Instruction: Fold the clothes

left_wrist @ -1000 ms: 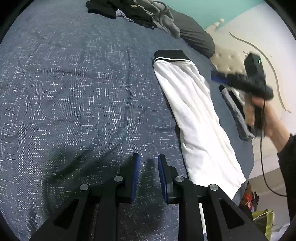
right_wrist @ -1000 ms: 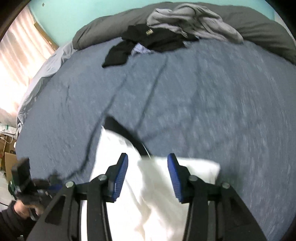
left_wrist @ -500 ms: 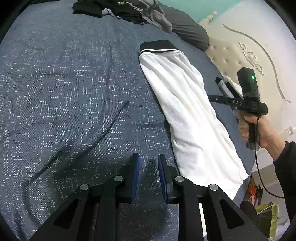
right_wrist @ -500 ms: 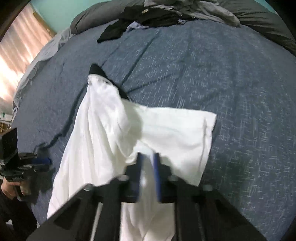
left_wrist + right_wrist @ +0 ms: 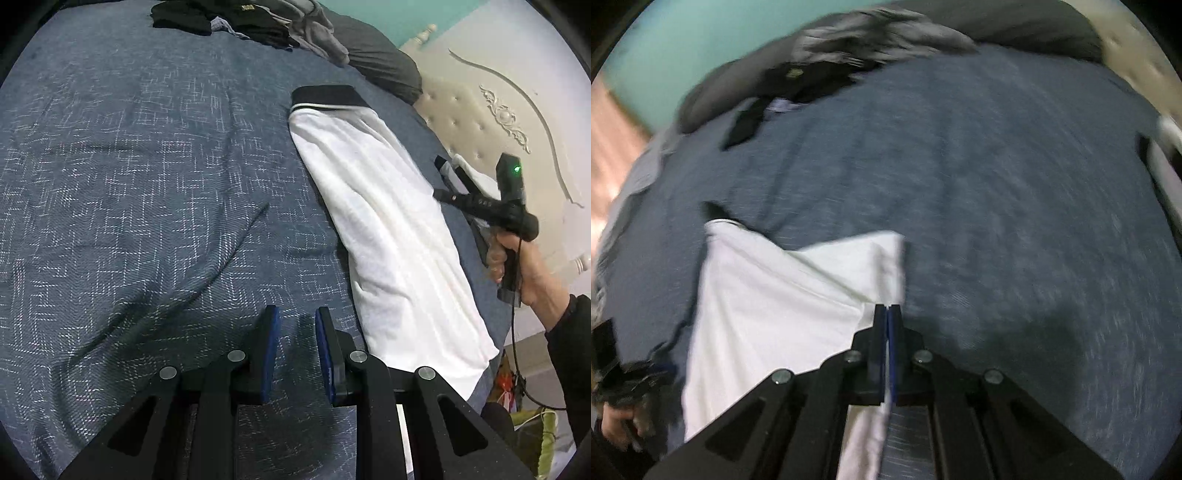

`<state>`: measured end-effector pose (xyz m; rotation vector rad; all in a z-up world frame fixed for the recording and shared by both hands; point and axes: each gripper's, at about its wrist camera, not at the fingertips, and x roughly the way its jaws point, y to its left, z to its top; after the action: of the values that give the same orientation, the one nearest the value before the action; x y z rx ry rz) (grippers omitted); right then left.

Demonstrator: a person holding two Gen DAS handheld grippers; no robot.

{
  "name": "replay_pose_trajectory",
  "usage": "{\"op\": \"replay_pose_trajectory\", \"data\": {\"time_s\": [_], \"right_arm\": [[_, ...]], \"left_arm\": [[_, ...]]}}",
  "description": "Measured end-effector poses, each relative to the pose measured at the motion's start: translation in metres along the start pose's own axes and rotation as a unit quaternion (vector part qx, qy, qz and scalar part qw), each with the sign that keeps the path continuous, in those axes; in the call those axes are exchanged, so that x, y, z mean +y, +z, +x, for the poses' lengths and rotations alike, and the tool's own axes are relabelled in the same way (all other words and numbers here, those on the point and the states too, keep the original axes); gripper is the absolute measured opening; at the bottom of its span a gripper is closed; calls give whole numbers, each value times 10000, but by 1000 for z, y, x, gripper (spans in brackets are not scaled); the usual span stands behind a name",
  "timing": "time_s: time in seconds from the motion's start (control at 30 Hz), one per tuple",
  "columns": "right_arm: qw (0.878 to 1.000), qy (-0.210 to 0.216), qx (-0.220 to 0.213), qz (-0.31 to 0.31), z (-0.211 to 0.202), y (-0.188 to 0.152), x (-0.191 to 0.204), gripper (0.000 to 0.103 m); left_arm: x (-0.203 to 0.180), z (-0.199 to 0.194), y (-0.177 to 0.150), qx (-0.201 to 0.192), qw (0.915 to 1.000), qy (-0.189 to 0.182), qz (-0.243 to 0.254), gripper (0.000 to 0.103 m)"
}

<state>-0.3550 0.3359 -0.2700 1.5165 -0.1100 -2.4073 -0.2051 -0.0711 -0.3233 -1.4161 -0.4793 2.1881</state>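
Two grippers: right gripper (image 5: 887,308) apparently pinches the white garment (image 5: 768,295); left gripper (image 5: 295,317) hovers slightly spread, empty.

hand-held gripper (image 5: 887,314) pinching white garment (image 5: 783,295)

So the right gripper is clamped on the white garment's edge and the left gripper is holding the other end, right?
Not quite. The right gripper is shut on the white garment, but the left gripper holds nothing: the left wrist view shows its jaws slightly apart over the blue bedspread, beside the garment, with nothing between them.
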Motion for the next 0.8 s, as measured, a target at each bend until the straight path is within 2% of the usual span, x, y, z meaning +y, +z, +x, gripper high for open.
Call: {"op": "replay_pose_trajectory", "data": {"time_s": [0.07, 0.17, 0.3, 0.5, 0.67, 0.77, 0.8], "right_arm": [[10000, -62, 24, -11, 4, -2, -3, 1], [9998, 65, -190, -59, 1, 0, 0, 1], [9988, -124, -393, -255, -1, 12, 6, 1], [9984, -403, -174, -366, 17, 24, 12, 1], [9996, -258, -27, 100, 18, 15, -2, 1], [9982, -86, -198, 559, -1, 1, -9, 5], [9973, 37, -271, 681, -9, -5, -10, 17]], "left_arm": [[0, 0, -1, 9, 10000, 4, 9, 22], [0, 1, 0, 18, 10000, 4, 15, 22], [0, 1, -1, 31, 10000, 11, 11, 22], [-1, 3, 0, 39, 10000, 7, 7, 22], [-2, 1, 1, 33, 10000, -25, 8, 22], [-2, 1, 1, 29, 10000, -50, 16, 22], [-3, 1, 2, 26, 10000, -58, 19, 22]]}}
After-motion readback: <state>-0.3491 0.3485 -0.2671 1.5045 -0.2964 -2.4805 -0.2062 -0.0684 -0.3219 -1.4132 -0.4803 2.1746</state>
